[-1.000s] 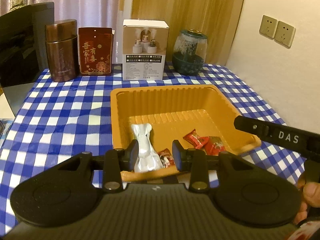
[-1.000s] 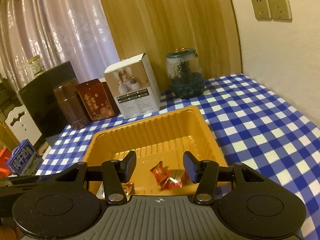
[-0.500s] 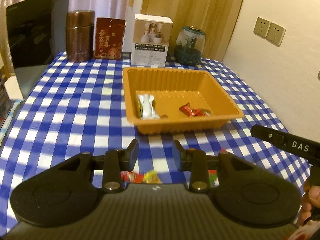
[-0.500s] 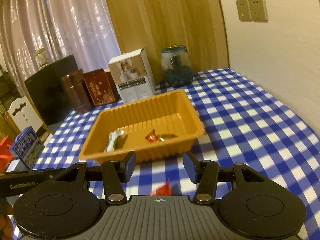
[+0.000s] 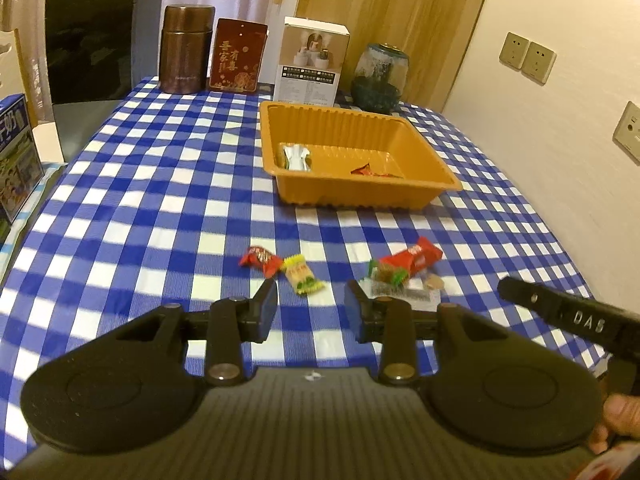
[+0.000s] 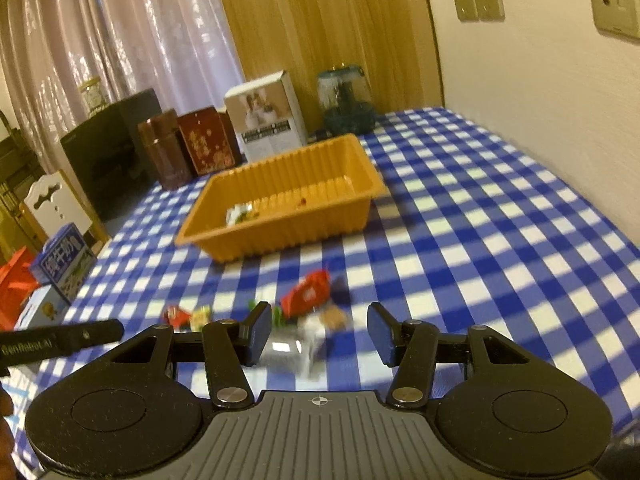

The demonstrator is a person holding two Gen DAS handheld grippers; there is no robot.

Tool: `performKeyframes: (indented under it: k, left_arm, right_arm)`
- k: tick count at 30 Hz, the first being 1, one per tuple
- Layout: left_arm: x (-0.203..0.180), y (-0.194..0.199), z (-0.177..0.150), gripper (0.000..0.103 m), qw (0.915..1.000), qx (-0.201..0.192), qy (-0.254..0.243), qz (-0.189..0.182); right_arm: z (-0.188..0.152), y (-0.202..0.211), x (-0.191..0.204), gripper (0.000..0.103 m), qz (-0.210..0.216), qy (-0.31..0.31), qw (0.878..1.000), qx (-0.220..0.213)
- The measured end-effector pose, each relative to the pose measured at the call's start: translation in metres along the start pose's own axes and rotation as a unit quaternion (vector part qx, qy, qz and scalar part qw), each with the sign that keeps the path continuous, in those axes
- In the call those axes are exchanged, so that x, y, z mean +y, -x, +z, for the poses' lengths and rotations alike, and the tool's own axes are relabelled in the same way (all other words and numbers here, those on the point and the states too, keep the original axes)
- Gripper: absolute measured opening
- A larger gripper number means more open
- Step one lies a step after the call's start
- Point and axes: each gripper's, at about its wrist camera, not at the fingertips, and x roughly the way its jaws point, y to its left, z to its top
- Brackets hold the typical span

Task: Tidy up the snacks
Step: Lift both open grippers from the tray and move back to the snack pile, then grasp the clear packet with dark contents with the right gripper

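Observation:
An orange tray (image 5: 436, 168) (image 6: 280, 236) holds a silver packet (image 5: 295, 157) and small red candies (image 5: 370, 170). Loose snacks lie on the checked cloth nearer me: a red candy (image 5: 260, 259), a yellow candy (image 5: 302, 274), a red bar (image 5: 416, 258) (image 6: 306, 294) and a clear packet (image 5: 394, 284) (image 6: 298, 344). My left gripper (image 5: 311, 312) is open and empty, just short of the yellow candy. My right gripper (image 6: 318, 334) is open and empty, with the clear packet showing between its fingers.
At the table's back stand a brown canister (image 5: 185, 50), a red box (image 5: 238, 55), a white box (image 5: 312, 66) and a glass jar (image 5: 379, 78). A black appliance (image 5: 92, 36) stands back left. A blue milk carton (image 6: 66, 262) sits off the left edge. The wall is at right.
Both grippers have pulled back from over the tray toward the near side of the table. The loose snacks on the cloth have come into view in front of them.

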Motion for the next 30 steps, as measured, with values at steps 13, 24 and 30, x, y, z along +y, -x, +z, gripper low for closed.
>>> performKeyframes:
  k: [13, 24, 30]
  left_arm:
    - [0.001, 0.006, -0.015, 0.034, 1.0000, 0.007, 0.003, 0.006]
    - [0.006, -0.010, -0.020, 0.051, 0.9987, 0.033, -0.031, 0.023]
    - [0.013, -0.024, -0.021, 0.063, 0.9981, 0.044, -0.031, 0.028]
  right_arm:
    - [-0.024, 0.002, -0.006, 0.054, 0.022, 0.027, 0.999, 0.031]
    - [-0.023, -0.041, 0.009, 0.065, 0.058, 0.135, 0.986, 0.081]
    - [-0.017, -0.067, 0.018, 0.067, 0.086, 0.209, 0.970, 0.089]
